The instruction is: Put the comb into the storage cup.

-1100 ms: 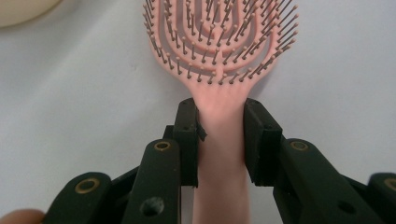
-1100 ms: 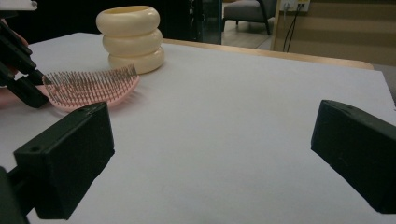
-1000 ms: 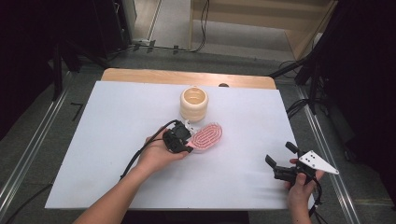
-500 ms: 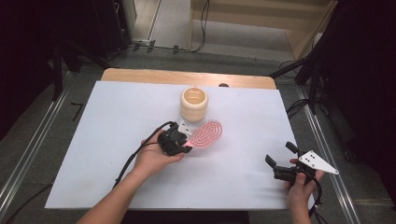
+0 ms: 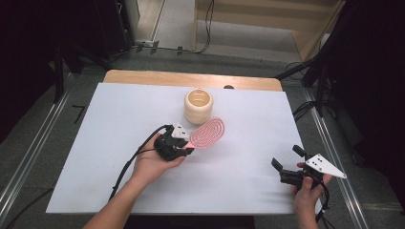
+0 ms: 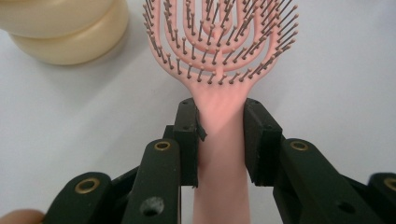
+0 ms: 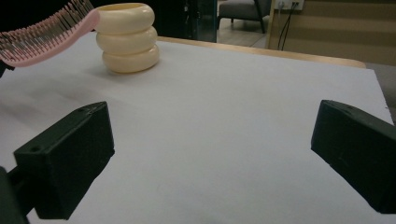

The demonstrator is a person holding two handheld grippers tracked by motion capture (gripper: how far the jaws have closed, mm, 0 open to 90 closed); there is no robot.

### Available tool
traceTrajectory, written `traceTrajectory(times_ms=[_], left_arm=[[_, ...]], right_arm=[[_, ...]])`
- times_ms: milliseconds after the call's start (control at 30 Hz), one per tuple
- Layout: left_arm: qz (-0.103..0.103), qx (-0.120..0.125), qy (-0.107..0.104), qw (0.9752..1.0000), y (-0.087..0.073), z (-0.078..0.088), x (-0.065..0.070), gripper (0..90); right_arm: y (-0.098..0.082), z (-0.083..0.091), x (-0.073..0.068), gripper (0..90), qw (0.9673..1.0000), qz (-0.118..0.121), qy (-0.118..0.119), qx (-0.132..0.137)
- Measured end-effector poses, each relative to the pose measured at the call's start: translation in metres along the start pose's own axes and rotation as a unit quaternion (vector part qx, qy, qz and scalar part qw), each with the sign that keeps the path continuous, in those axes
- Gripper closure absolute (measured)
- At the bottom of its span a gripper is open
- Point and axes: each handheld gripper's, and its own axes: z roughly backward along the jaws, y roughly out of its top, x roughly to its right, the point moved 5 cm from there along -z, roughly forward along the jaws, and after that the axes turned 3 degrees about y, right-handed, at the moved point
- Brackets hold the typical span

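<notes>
Lifted since a second ago, the pink hairbrush [image 5: 208,133] sits clamped in the left gripper [image 5: 184,144] beside the cream holder [image 5: 198,106]; right gripper [image 5: 285,164] gapes empty.

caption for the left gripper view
Left gripper clamps a pink hairbrush by its handle, near a cream ringed cup.

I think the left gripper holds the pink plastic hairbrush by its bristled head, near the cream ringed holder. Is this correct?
Not quite. The left gripper holds the pink plastic hairbrush by its handle, just below the bristled head, not by the head; the left gripper view shows this. The cream ringed holder is indeed near.
</notes>
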Motion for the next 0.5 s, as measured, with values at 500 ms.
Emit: traceTrajectory(times_ms=[500], left_arm=[[0.025, 0.091, 0.019, 0.9953, -0.008, 0.023, -0.002, 70.5]], right_arm=[[0.009, 0.008, -0.002, 0.0, 0.9998, -0.018, 0.01, 0.008]])
